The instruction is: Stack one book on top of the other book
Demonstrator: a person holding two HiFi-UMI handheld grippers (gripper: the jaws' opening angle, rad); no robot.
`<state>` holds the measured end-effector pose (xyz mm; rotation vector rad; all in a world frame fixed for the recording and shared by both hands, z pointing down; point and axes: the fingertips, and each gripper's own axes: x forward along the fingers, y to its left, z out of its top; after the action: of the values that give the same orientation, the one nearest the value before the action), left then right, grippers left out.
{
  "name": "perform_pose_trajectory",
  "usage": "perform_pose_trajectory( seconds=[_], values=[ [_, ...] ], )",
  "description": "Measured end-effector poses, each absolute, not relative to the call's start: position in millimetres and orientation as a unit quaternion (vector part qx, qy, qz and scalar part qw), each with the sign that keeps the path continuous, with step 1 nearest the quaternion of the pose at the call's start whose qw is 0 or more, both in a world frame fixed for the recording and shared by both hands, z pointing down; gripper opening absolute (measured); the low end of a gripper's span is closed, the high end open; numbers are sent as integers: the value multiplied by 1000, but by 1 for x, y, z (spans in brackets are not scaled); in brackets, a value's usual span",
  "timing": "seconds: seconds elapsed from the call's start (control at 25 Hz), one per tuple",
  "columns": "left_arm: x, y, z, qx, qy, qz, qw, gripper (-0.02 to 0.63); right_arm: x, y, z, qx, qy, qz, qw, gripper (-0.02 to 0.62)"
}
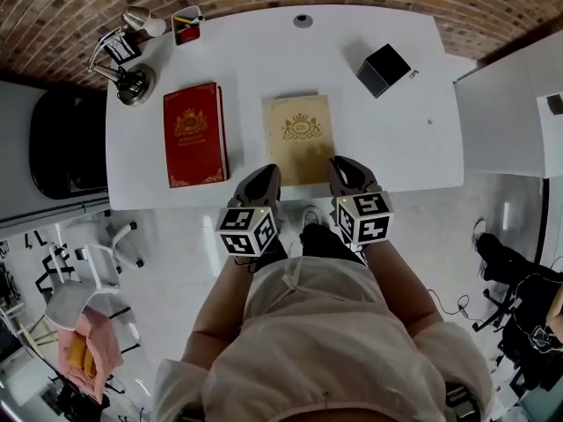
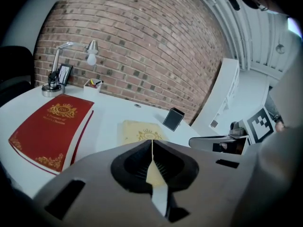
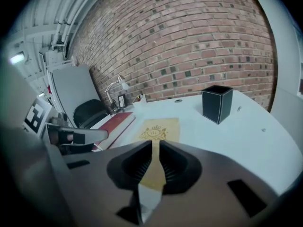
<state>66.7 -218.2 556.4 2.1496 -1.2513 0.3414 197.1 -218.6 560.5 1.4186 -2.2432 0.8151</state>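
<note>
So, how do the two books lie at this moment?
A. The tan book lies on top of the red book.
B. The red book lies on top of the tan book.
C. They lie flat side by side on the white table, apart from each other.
C: the red book and the tan book both lie flat on the table, with a strip of bare white top between them.

Bright, even light on the white tabletop; shadows soft and short; fisheye bending at edges; gripper views blur close up.
</note>
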Motion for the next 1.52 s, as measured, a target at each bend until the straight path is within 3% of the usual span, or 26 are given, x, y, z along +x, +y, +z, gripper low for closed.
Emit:
perform_pose_trajectory(
  seconds=[0.08,0.16,0.2,0.24,0.28,0.36,0.68,0.88,1.16,1.52],
  values=[
    [67,-226,565,811,-464,121,335,23,197,-227,570,505,-789,295,190,60],
    [67,-232,573,809,-452,113,358,23,196,-235,579,504,-784,304,196,183],
    [68,-235,577,808,-447,112,367,25,195,-238,584,505,-782,308,199,195],
    [68,-238,581,808,-441,114,374,52,195,-242,588,506,-779,311,201,206],
    [69,-241,585,807,-434,119,381,126,195,-245,592,507,-776,316,203,216],
    [71,-245,595,806,-424,130,392,172,195,-249,601,509,-769,328,205,233],
    [71,-260,625,783,-424,157,427,290,192,-258,622,497,-757,365,214,247],
    [76,-256,642,768,-407,166,466,296,192,-257,635,492,-745,393,220,247],
    [83,-250,653,757,-381,167,503,295,191,-254,641,500,-714,470,139,247],
    [83,-250,655,758,-376,165,507,295,189,-253,641,502,-713,468,146,238]
  ],
)
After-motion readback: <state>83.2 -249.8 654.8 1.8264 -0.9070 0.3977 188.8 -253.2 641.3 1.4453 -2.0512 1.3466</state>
